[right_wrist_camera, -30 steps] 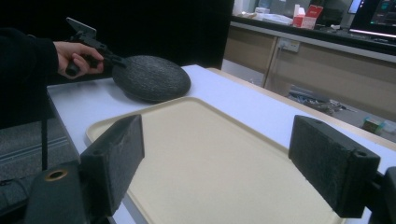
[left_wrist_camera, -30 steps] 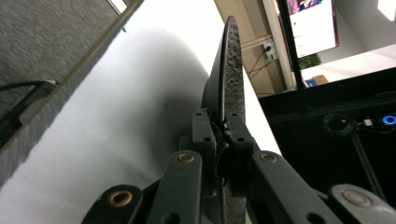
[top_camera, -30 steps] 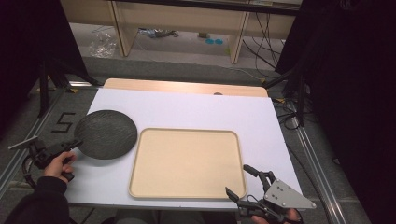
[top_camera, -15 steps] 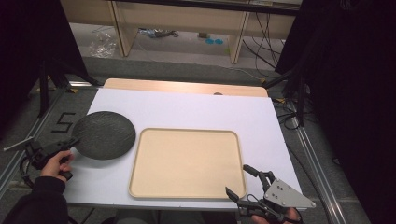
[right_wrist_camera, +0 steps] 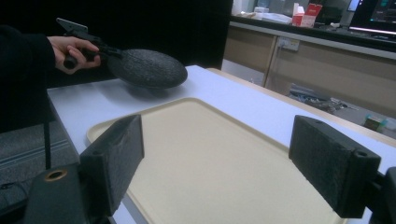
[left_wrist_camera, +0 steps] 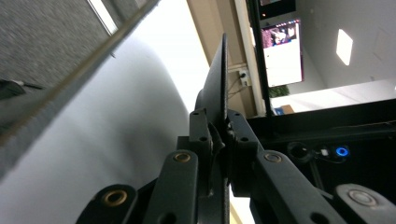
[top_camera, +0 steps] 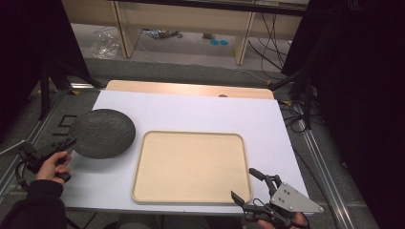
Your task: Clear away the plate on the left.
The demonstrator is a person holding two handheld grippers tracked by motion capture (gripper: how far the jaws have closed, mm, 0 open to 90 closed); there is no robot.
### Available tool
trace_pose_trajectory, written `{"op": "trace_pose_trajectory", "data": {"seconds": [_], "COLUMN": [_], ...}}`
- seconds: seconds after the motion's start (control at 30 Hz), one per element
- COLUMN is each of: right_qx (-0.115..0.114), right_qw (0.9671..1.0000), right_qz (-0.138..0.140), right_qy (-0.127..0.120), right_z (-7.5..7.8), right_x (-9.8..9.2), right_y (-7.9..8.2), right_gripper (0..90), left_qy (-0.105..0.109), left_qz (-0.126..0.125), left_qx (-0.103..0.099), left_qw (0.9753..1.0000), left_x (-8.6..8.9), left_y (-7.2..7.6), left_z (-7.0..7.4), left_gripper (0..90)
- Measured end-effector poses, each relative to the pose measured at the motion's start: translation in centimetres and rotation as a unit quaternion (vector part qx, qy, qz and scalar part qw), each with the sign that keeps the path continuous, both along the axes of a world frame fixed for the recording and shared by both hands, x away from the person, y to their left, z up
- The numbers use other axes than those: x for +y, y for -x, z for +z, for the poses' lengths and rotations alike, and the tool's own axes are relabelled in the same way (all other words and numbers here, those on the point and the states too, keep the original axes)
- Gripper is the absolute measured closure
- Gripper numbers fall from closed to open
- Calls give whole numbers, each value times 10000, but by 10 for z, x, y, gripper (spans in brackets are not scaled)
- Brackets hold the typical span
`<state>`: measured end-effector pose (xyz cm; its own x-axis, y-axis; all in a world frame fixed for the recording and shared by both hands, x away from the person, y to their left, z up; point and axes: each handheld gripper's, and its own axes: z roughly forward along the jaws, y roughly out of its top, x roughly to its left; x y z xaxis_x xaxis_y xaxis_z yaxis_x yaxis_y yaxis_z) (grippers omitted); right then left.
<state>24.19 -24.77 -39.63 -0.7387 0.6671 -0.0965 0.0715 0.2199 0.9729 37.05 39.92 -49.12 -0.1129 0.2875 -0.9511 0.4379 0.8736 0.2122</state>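
Note:
A dark round plate hangs tilted over the table's left edge, lifted off the white surface. My left gripper is shut on its near-left rim; in the left gripper view the plate's thin edge runs up from between the closed jaws. The plate also appears at the far left of the right gripper view, held by the other hand. A beige tray lies empty in the middle of the table. My right gripper stands open at the tray's near-right corner, its pads wide apart over the tray.
The table has a white top with a wooden strip along its far edge. Metal rails run along both sides. Cables and a wooden shelf frame lie on the floor beyond.
The left hand has drawn back to the left and lifted the plate, which now overhangs the table's left edge. The right gripper has stayed put.

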Motion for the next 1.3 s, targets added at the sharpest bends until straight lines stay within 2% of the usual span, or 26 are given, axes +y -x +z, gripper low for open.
{"op": "trace_pose_trajectory", "data": {"seconds": [0.2, 0.3, 0.4, 0.47, 0.53, 0.6, 0.63, 0.67, 0.8, 0.87, 0.9, 0.93, 1.03, 1.07, 1.1, 1.13, 1.2, 1.23, 1.27, 1.3], "right_qx": [16, 3, -10, 19, 12, -6, -24, -14, -3, 98, 69, -5, -16, 107, 7, 15, 23, 15, 11, 50], "right_qw": [10000, 10000, 10000, 10000, 10000, 10000, 10000, 10000, 10000, 9999, 10000, 10000, 10000, 9999, 10000, 10000, 10000, 10000, 10000, 10000], "right_qz": [15, -12, 23, 1, 35, -27, -41, -36, -4, -25, -41, -35, 11, -23, -22, -11, -17, -22, 45, 50], "right_qy": [30, -5, -22, 14, 6, 17, 11, -6, -17, 121, -7, -14, -62, -10, 1, 6, 8, 10, -59, -14], "right_z": [0, 0, -1, 0, -1, 0, 1, 0, 0, 1, 0, 0, -1, 0, 0, 0, 0, 0, -1, -1], "right_x": [0, 0, 0, 0, 0, -1, -1, -2, -3, -3, -1, -1, 0, -1, -1, -1, -1, -1, 0, 0], "right_y": [0, 0, -1, 0, 0, 0, 0, 0, -1, 1, 1, 0, 0, 1, 0, 1, 1, 1, -1, 0], "right_gripper": [192, 191, 191, 191, 191, 191, 191, 190, 187, 186, 186, 186, 185, 185, 185, 185, 185, 185, 185, 185], "left_qy": [67, 91, 133, 194, 152, 44, 154, 123, 293, 225, 271, 279, 184, 192, 188, 186, 167, 225, 219, 211], "left_qz": [-258, -458, -744, -827, -892, -1067, -1073, -1173, -1401, -1594, -1598, -1656, -1876, -1891, -1953, -1979, -2032, -2040, -2112, -2156], "left_qx": [-83, -162, -190, -185, -196, -251, -252, -271, -241, -254, -242, -253, -243, -205, -248, -189, -234, -153, -199, -178], "left_qw": [9996, 9988, 9970, 9962, 9957, 9940, 9938, 9927, 9894, 9866, 9865, 9855, 9818, 9816, 9803, 9799, 9787, 9786, 9770, 9761], "left_x": [-14, -26, -39, -48, -59, -69, -76, -81, -100, -110, -114, -117, -129, -133, -137, -140, -145, -149, -152, -155], "left_y": [-3, -5, -8, -9, -9, -11, -12, -12, -15, -16, -16, -16, -16, -16, -16, -16, -16, -16, -17, -17], "left_z": [6, 8, 9, 10, 13, 18, 18, 18, 16, 17, 17, 16, 15, 15, 15, 16, 15, 15, 14, 13], "left_gripper": [822, 822, 822, 822, 822, 820, 820, 818, 818, 815, 815, 813, 813, 814, 812, 809, 807, 806, 806, 807]}}
